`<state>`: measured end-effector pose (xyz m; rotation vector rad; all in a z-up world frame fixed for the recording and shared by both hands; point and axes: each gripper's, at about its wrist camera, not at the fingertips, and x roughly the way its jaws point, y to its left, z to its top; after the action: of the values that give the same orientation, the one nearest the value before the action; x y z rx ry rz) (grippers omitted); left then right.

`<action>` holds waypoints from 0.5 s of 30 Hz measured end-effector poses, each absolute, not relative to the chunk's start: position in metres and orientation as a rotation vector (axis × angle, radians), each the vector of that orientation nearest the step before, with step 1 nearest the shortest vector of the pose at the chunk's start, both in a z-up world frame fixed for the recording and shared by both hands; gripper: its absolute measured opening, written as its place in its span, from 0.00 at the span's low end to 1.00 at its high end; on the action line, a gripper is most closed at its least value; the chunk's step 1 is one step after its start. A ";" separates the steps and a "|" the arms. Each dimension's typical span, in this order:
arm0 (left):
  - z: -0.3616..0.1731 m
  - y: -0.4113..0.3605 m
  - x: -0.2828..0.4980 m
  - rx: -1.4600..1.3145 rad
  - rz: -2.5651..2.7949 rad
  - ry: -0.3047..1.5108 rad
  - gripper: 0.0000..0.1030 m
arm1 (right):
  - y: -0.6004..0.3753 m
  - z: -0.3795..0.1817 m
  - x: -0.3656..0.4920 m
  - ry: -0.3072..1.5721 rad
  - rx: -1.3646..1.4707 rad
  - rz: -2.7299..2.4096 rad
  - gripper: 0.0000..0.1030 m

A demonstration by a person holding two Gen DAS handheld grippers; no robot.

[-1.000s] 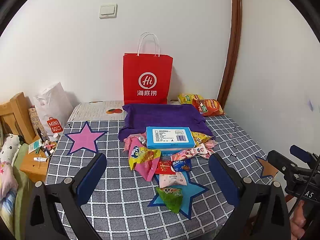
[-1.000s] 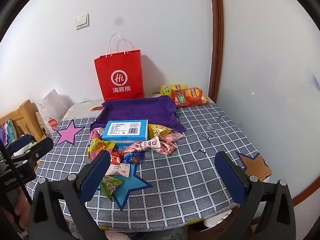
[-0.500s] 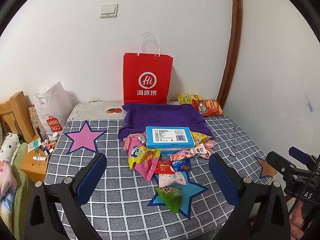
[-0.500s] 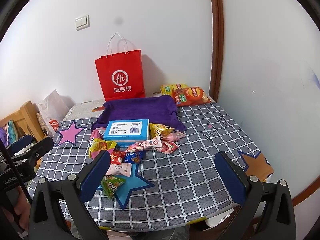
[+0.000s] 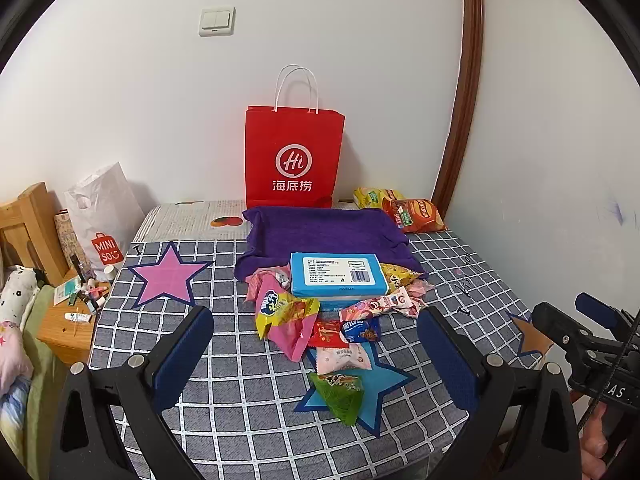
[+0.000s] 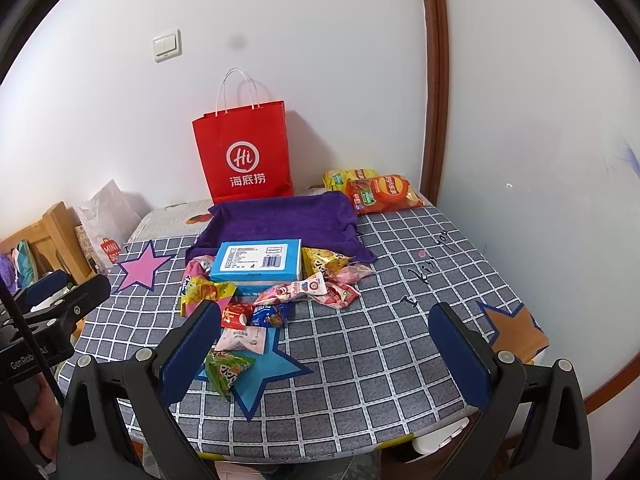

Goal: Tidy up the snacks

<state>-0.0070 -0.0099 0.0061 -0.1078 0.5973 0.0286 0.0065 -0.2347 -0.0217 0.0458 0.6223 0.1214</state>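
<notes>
- White walls meet at a brown wooden trim behind a table point(image 5: 248, 392) covered in a grey checked cloth with paper stars stuck on it.
- At the table's far edge a red paper bag point(image 5: 294, 156) stands upright against the wall, with a purple towel point(image 5: 320, 232) spread just in front of it.
- In the far right corner lie two chip bags point(image 6: 380, 194), one orange and one yellow, touching each other.
- A blue box point(image 5: 338, 274) rests on the towel's near edge, on top of a heap of small snack packets point(image 5: 352, 320) in the middle of the table.
- Nearest the front edge, a green triangular packet point(image 5: 340, 394) lies on the blue star point(image 5: 384, 384), with a pink-and-white packet point(image 5: 342, 358) just behind it.
- The left gripper point(image 5: 316, 356) hangs over the near edge, jaws spread wide, holding nothing.
- The right gripper point(image 6: 326, 350) is likewise wide open and empty, over the near right part of the table.
- A pink star point(image 6: 140, 268) sits towards the left edge, an orange star point(image 6: 514, 328) at the right edge.
</notes>
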 end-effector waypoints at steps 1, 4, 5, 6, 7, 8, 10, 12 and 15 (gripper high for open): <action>0.006 -0.011 -0.007 -0.108 0.027 0.597 0.99 | -0.235 -0.022 0.006 0.623 0.047 0.123 0.99; 0.005 -0.012 -0.005 -0.108 0.028 0.598 0.99 | -0.235 -0.022 0.006 0.621 0.048 0.123 0.99; 0.005 -0.011 -0.007 -0.109 0.027 0.597 0.99 | -0.235 -0.022 0.006 0.622 0.048 0.124 0.99; 0.005 -0.011 -0.007 -0.109 0.027 0.597 0.99 | -0.235 -0.022 0.006 0.622 0.050 0.125 0.99; 0.005 -0.011 -0.007 -0.109 0.026 0.596 0.99 | -0.235 -0.021 0.005 0.622 0.050 0.123 0.99; 0.005 -0.011 -0.008 -0.109 0.025 0.594 0.99 | -0.235 -0.021 0.005 0.622 0.049 0.124 0.99; 0.004 -0.012 -0.009 -0.108 0.020 0.592 0.99 | -0.234 -0.021 0.005 0.621 0.050 0.126 0.99; 0.004 -0.013 -0.009 -0.107 0.019 0.593 0.99 | -0.234 -0.020 0.004 0.620 0.050 0.125 0.99; 0.003 -0.013 -0.009 -0.108 0.018 0.592 0.99 | -0.234 -0.020 0.004 0.621 0.050 0.127 0.99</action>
<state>-0.0092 -0.0127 0.0031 -0.1082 0.5922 0.0182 0.0044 -0.2339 -0.0201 0.0501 0.6207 0.1271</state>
